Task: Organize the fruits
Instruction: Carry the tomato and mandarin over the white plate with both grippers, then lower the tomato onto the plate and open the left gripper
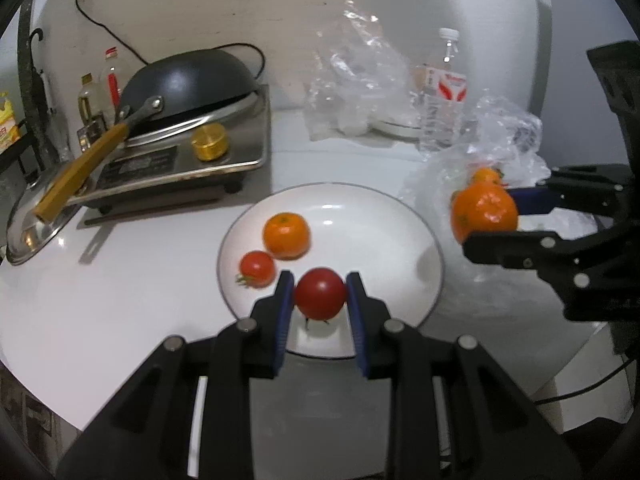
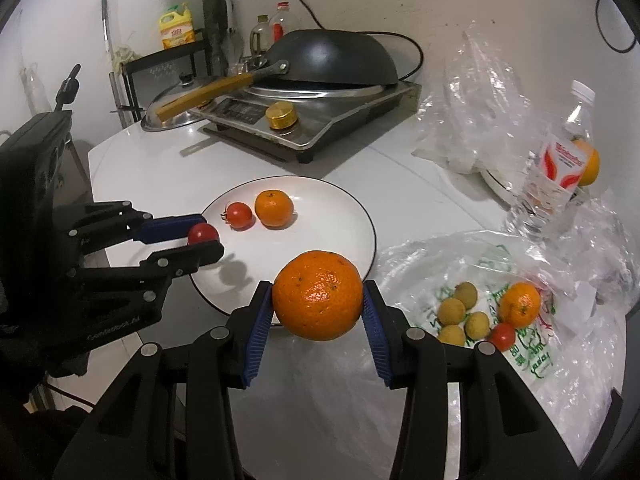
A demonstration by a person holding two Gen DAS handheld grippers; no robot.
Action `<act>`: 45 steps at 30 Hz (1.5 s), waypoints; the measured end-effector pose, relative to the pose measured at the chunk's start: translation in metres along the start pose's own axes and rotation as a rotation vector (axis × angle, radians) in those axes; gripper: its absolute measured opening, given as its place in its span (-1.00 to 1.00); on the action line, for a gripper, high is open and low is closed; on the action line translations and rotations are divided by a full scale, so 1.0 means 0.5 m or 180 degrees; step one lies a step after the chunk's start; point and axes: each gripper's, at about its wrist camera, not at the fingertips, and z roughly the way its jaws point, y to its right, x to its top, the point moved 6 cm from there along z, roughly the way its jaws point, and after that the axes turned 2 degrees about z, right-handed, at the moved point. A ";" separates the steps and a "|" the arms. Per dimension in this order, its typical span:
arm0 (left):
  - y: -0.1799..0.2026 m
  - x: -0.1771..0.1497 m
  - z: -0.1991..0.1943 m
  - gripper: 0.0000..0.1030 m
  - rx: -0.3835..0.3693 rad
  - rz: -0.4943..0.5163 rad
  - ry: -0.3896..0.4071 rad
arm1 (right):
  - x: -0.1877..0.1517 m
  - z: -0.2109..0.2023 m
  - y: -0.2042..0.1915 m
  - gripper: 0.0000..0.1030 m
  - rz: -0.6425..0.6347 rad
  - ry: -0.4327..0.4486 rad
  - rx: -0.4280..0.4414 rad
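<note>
A white plate [image 1: 360,216] [image 2: 320,216] holds an orange [image 1: 286,235] [image 2: 274,208] and a small tomato [image 1: 257,268] [image 2: 239,214]. My left gripper [image 1: 320,294] [image 2: 204,238] is shut on a red tomato [image 1: 320,298] [image 2: 202,233] and holds it just above the plate's near edge. My right gripper [image 2: 318,300] [image 1: 490,216] is shut on a large orange [image 2: 318,294] [image 1: 484,210], held in the air to the right of the plate. A clear plastic bag [image 2: 540,360] on the right holds another orange [image 2: 519,304], a tomato [image 2: 502,336] and several small brown fruits [image 2: 460,308].
An induction cooker [image 1: 192,160] [image 2: 320,120] with an upturned black wok [image 1: 188,80] [image 2: 332,56] stands behind the plate, with a pot lid [image 2: 172,114] beside it. A water bottle [image 1: 444,92] [image 2: 560,160] and crumpled plastic bags [image 1: 360,76] stand at the back right.
</note>
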 end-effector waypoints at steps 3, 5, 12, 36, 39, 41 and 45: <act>-0.016 -0.003 0.010 -0.47 0.0068 0.0018 -0.0002 | 0.006 0.014 -0.007 -0.09 -0.0018 -0.0032 0.0009; -0.026 -0.004 0.018 -0.47 0.0093 0.0025 -0.0009 | 0.010 0.024 -0.012 -0.09 -0.0029 -0.0051 0.0019; -0.042 -0.005 0.045 -0.47 0.0145 0.0078 -0.0038 | 0.017 0.054 -0.018 -0.09 -0.0047 -0.0123 0.0044; -0.059 -0.018 0.082 -0.45 0.0032 0.0010 -0.0177 | 0.034 0.128 -0.042 -0.09 -0.0107 -0.0270 0.0155; -0.064 -0.015 0.073 -0.45 0.0019 -0.0005 -0.0151 | 0.037 0.133 -0.048 -0.09 -0.0111 -0.0278 0.0175; -0.068 -0.012 0.063 -0.45 0.0012 -0.0006 -0.0115 | 0.039 0.138 -0.055 -0.09 -0.0129 -0.0284 0.0187; -0.082 -0.006 0.050 -0.44 0.0020 -0.0050 -0.0068 | 0.045 0.148 -0.068 -0.09 -0.0159 -0.0299 0.0214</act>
